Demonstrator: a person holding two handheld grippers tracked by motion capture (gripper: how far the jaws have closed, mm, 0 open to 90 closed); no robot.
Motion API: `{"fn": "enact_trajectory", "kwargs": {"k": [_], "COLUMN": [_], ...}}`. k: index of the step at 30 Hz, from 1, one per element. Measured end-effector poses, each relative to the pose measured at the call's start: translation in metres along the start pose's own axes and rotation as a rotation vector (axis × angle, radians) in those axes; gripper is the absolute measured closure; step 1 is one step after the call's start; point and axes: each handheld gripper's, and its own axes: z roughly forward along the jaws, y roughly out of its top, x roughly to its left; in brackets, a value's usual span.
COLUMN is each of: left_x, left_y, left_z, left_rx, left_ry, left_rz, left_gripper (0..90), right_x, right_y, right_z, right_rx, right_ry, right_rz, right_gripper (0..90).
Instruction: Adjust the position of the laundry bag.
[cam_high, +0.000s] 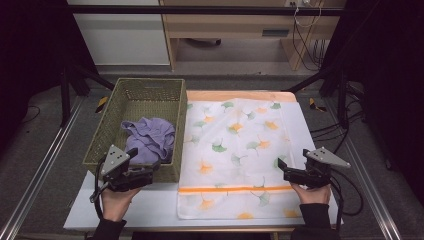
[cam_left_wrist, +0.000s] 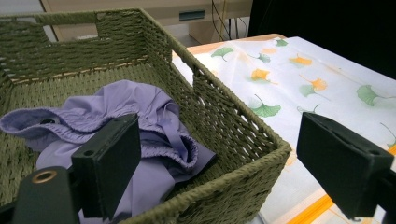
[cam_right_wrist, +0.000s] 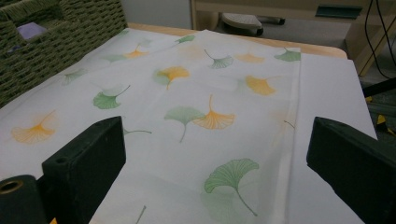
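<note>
A crumpled purple garment (cam_high: 150, 138) (cam_left_wrist: 140, 121) lies inside the green woven basket (cam_high: 131, 94) (cam_left_wrist: 233, 135) at the table's left. My left gripper (cam_high: 145, 161) (cam_left_wrist: 219, 163) hovers open at the basket's near right corner, one jaw over the garment, the other outside the wall. A white cloth with ginkgo-leaf print (cam_high: 235, 150) (cam_right_wrist: 196, 116) lies flat beside the basket. My right gripper (cam_high: 281, 169) (cam_right_wrist: 215, 172) stands open above the cloth's right edge, with nothing between its jaws.
The white tabletop (cam_high: 125, 207) shows around the cloth. A wooden strip (cam_high: 240, 95) borders the far edge. Metal frame rails (cam_high: 35, 175) run along both sides. Beyond stand a wooden desk (cam_high: 250, 25) and hanging cables (cam_high: 307, 20).
</note>
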Motion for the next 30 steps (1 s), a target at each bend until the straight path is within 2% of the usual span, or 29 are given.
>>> {"fn": "enact_trajectory", "kwargs": {"k": [9,13,16,18,21,30], "left_x": [-0.012,-0.022,-0.026,-0.033,-0.036,-0.057], "left_y": [0.001,0.004,0.004,0.005,0.006,0.003], "left_z": [0.007,0.008,0.008,0.006,0.006,0.008], "left_rx": [0.0,-0.01,-0.015,-0.025,-0.025,0.002], "left_ry": [-0.025,-0.047,-0.058,-0.081,-0.095,-0.133], "left_rz": [0.012,0.021,0.023,0.035,0.031,0.068], "left_gripper": [14.4,16.0,19.1,20.6,22.1,32.8], "right_x": [0.003,0.006,0.007,0.008,0.008,0.01], "right_y": [-0.001,0.0,0.0,0.001,0.001,0.0], "right_z": [0.002,0.003,0.002,0.002,0.003,0.004], "right_rx": [0.008,0.006,0.005,0.007,0.009,0.026], "right_ry": [0.016,0.017,0.026,0.03,0.028,0.041], "right_rz": [0.01,0.004,0.001,0.004,-0.001,0.002], "right_gripper": [6.9,7.8,8.8,9.0,9.9,14.0]}}
